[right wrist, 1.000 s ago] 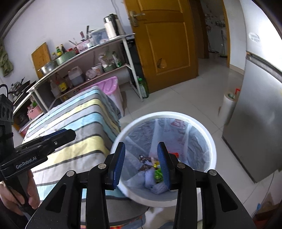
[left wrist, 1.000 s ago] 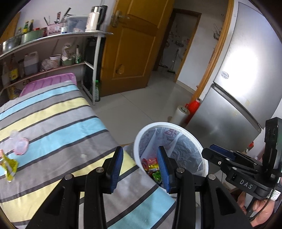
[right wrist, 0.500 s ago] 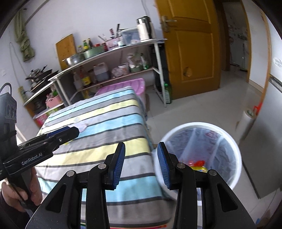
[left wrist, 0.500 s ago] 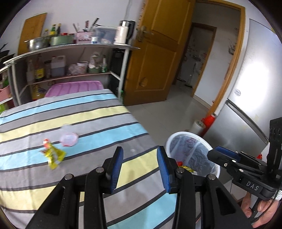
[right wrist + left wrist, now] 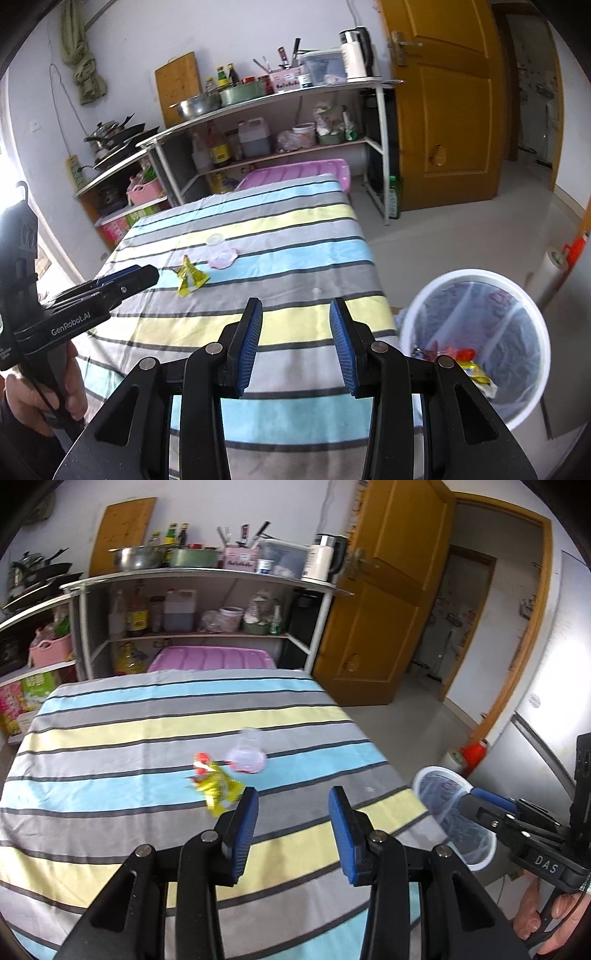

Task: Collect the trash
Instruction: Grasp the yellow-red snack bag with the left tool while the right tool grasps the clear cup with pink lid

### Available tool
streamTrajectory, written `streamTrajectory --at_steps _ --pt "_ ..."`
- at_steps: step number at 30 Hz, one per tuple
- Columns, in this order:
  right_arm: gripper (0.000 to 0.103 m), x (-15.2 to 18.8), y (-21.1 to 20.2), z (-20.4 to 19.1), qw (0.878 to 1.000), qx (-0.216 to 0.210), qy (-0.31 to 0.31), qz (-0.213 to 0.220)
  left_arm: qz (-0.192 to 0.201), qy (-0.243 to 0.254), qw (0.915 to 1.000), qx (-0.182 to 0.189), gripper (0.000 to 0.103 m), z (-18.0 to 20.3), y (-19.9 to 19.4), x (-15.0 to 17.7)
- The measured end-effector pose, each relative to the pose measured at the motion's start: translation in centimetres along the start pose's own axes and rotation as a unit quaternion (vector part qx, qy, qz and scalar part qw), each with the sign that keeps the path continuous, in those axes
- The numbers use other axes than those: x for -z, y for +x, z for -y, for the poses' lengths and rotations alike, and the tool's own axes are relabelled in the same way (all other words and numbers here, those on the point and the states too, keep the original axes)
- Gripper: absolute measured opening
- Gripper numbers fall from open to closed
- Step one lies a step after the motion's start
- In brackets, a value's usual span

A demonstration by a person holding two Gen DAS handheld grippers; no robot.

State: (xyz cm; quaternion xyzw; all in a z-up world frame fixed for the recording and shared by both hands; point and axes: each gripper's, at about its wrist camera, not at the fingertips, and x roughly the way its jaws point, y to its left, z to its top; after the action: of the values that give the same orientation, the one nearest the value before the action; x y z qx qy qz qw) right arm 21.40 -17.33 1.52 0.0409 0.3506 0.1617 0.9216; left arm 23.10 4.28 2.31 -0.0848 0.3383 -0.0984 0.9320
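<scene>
Both grippers are empty. The left gripper [image 5: 291, 812] and right gripper [image 5: 295, 325] each hold their jaws parted with nothing between the pads; both hover over the near part of the table [image 5: 110, 738].

Remaining trash lies mid-table, well ahead of the fingers:
- Wrapper [image 5: 216, 786]: yellow with a red end, crumpled. Judged very light, soft and crinkly; the foil is likely slick. Pinch a raised fold or the red end, not the flat face.
- Cup [image 5: 246, 755]: clear plastic with a pink tint, lying just beside the wrapper on its far right. Judged light, thin-walled and easily crushed; it may roll. Close gently across the rim or wall.

The bin [image 5: 476, 343] stands on the floor off the table's right corner and already holds wrappers
</scene>
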Motion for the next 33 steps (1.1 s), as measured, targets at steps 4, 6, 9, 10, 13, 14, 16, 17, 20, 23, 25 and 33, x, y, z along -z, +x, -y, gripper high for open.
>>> streamTrajectory --at_steps 4,6,9,10,13,14,16,17,20,23,25,33 --pt "0.039 -0.4 1.3 -0.9 1.0 -0.008 -0.008 -0.005 -0.006 -0.015 0.9996 -0.022 0.042 -2.0 0.6 0.0" --pt "0.039 -0.7 2.2 -1.4 1.0 -0.011 -0.012 -0.009 -0.009 -0.022 0.9992 -0.032 0.048 -2.8 1.2 0.0" --pt "0.039 -1.0 3.2 -1.9 1.0 -0.015 -0.016 -0.013 -0.014 -0.033 0.9985 -0.04 0.056 -3.7 2.2 0.0" --pt "0.039 -1.0 3.6 -2.1 1.0 -0.017 -0.017 -0.014 -0.017 -0.036 0.9983 -0.042 0.056 -4.0 2.7 0.0" --pt "0.039 -1.3 4.6 -2.4 0.999 -0.02 -0.018 -0.018 -0.029 -0.041 0.9977 -0.046 0.056 -4.4 4.2 -0.1" --pt "0.039 -1.4 4.9 -2.5 0.999 -0.021 -0.019 -0.019 -0.033 -0.042 0.9974 -0.048 0.056 -4.5 4.7 0.0" --pt "0.039 -1.6 5.5 -2.5 0.999 -0.022 -0.02 -0.02 -0.041 -0.045 0.9966 -0.055 0.056 -4.7 5.8 0.1" --pt "0.039 -1.7 5.7 -2.5 0.999 -0.022 -0.02 -0.021 -0.045 -0.047 0.9963 -0.057 0.056 -4.8 6.3 0.0" --pt "0.039 -1.9 6.6 -2.5 0.999 -0.021 -0.019 -0.026 -0.056 -0.058 0.9951 -0.057 0.056 -5.2 7.7 -0.1" --pt "0.039 -2.0 7.5 -2.4 0.999 -0.021 -0.019 -0.031 -0.061 -0.062 0.9943 -0.062 0.056 -5.3 8.5 -0.2" --pt "0.039 -2.1 8.0 -2.4 0.999 -0.023 -0.018 -0.032 -0.07 -0.069 0.9926 -0.071 0.056 -5.6 9.1 -0.1" --pt "0.039 -2.6 9.8 -3.4 0.999 -0.032 -0.023 -0.037 -0.085 -0.074 0.9902 -0.082 0.039 -6.5 10.1 0.2"
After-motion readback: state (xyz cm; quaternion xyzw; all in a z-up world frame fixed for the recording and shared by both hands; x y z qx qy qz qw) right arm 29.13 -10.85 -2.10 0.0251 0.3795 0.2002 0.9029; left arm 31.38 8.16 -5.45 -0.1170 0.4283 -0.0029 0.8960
